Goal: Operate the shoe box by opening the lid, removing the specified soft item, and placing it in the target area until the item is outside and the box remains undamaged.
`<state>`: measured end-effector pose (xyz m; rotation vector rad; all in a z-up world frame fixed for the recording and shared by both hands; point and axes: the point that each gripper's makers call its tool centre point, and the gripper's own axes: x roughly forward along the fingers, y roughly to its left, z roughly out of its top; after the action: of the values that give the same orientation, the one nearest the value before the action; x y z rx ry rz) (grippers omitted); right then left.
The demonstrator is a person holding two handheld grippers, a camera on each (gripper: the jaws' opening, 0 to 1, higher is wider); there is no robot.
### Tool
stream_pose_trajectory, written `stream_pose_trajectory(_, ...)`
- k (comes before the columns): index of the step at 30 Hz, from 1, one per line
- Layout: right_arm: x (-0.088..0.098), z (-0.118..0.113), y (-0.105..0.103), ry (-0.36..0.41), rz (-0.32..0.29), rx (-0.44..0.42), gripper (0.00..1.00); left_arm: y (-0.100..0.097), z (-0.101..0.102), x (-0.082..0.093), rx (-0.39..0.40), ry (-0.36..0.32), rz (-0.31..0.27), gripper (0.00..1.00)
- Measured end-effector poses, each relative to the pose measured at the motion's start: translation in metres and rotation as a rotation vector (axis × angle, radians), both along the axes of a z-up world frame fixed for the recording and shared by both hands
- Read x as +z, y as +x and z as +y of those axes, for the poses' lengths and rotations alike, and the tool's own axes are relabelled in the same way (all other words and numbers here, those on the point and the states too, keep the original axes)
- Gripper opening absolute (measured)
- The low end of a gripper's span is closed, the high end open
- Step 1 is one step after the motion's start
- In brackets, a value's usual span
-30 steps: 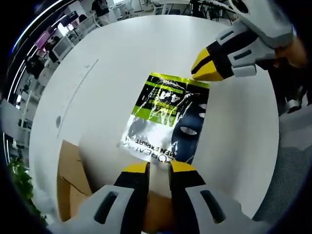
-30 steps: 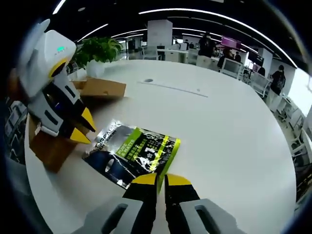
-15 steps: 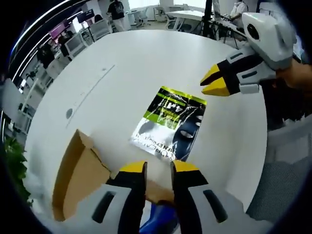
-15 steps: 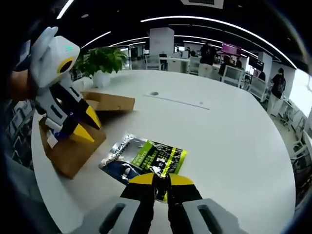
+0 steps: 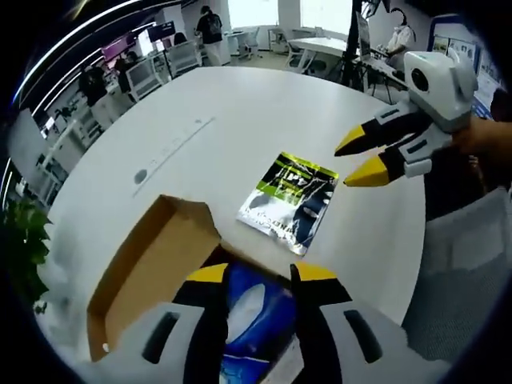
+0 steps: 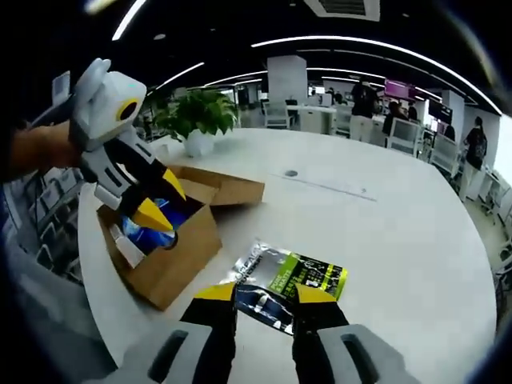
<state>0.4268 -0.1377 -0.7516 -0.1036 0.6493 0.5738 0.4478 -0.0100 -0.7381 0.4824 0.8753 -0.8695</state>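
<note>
**Packet released on the table, both grippers drawn back**

The shiny green-and-black packet (image 6: 286,282) lies flat on the white table (image 6: 400,240), just right of the open cardboard box (image 6: 172,240). Since a second ago the right gripper (image 6: 266,293) has let go and lifted away, jaws parted and empty. The left gripper (image 5: 252,274), also spread and empty, now hovers over the box, where something blue (image 5: 256,308) remains. The removal looks done. Beyond are a potted plant (image 6: 196,120), desks and people.

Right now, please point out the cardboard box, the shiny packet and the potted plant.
cardboard box (image 6: 180,254), right gripper view, on its front side wall.
shiny packet (image 5: 292,202), left gripper view, on its middle.
potted plant (image 6: 200,120), right gripper view, on its leaves.
</note>
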Motion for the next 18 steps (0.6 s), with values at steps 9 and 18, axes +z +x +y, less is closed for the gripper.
stream_pose_trajectory(9,0.007,0.048,-0.007,0.046,-0.003,0.091,0.3,-0.011,0.033,0.037,0.086,-0.095,-0.032,0.33)
stream_pose_trajectory(18,0.008,0.08,-0.012,0.062,0.01,0.153,0.33,-0.025,0.075,0.033,0.15,-0.091,-0.03,0.41)
